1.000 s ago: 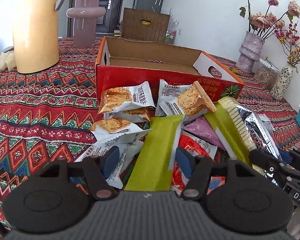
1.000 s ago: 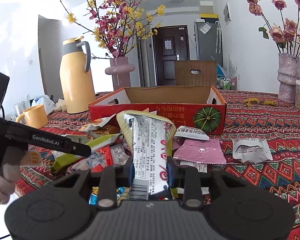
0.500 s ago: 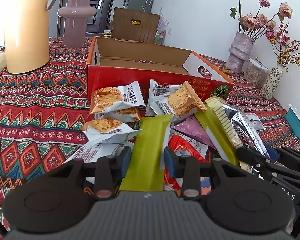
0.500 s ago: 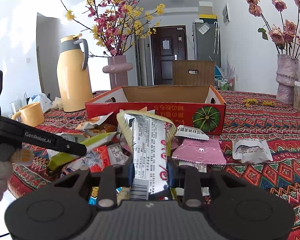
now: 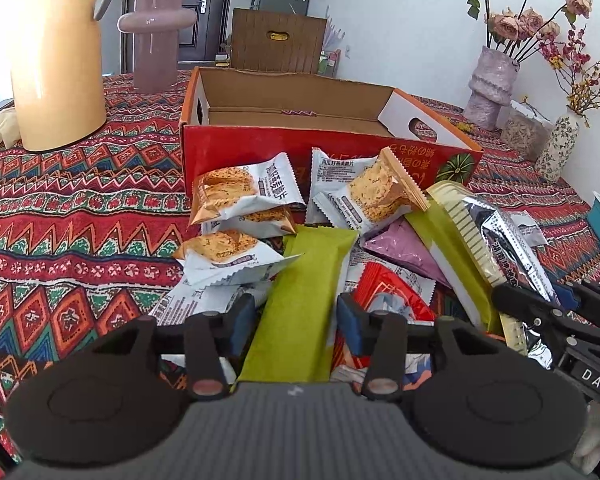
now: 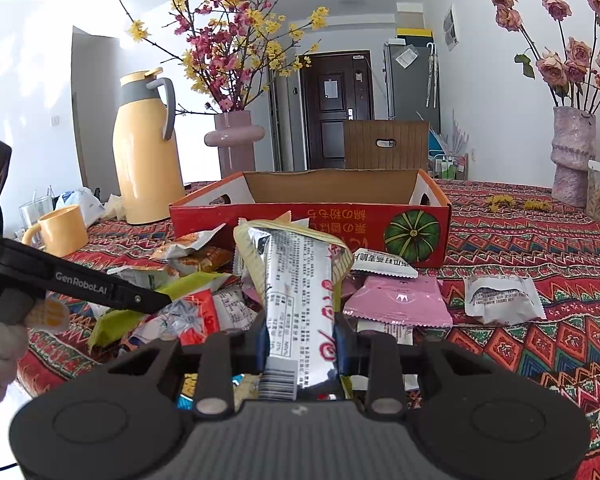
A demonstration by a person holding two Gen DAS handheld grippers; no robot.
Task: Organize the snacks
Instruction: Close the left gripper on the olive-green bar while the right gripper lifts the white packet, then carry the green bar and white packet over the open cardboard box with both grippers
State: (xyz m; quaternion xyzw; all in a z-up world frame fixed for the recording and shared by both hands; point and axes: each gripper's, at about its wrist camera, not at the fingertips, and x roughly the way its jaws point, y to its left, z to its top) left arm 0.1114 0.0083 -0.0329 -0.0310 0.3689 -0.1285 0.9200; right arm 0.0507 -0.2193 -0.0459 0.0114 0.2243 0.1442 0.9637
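A red cardboard box (image 5: 324, 148) stands open behind a pile of snack packets; it also shows in the right wrist view (image 6: 308, 220). My left gripper (image 5: 296, 316) is shut on a long green packet (image 5: 304, 300) at the front of the pile. My right gripper (image 6: 300, 340) is shut on a long silver and yellow packet (image 6: 300, 280), held tilted above the pile; this packet shows in the left wrist view (image 5: 496, 248) at right. Oat-crisp packets (image 5: 236, 196) lie in front of the box. A pink packet (image 6: 396, 300) and a white packet (image 6: 500, 300) lie to the right.
A yellow thermos jug (image 5: 56, 52) and a pink vase (image 5: 156, 36) stand back left. A yellow mug (image 6: 60, 232) sits at the left. Vases with dried roses (image 5: 492, 84) stand back right. A patterned cloth (image 5: 60, 220) covers the table.
My left gripper has closed from wide open onto the green packet and lifted slightly. My right gripper keeps its hold on the silver packet and has hardly moved.
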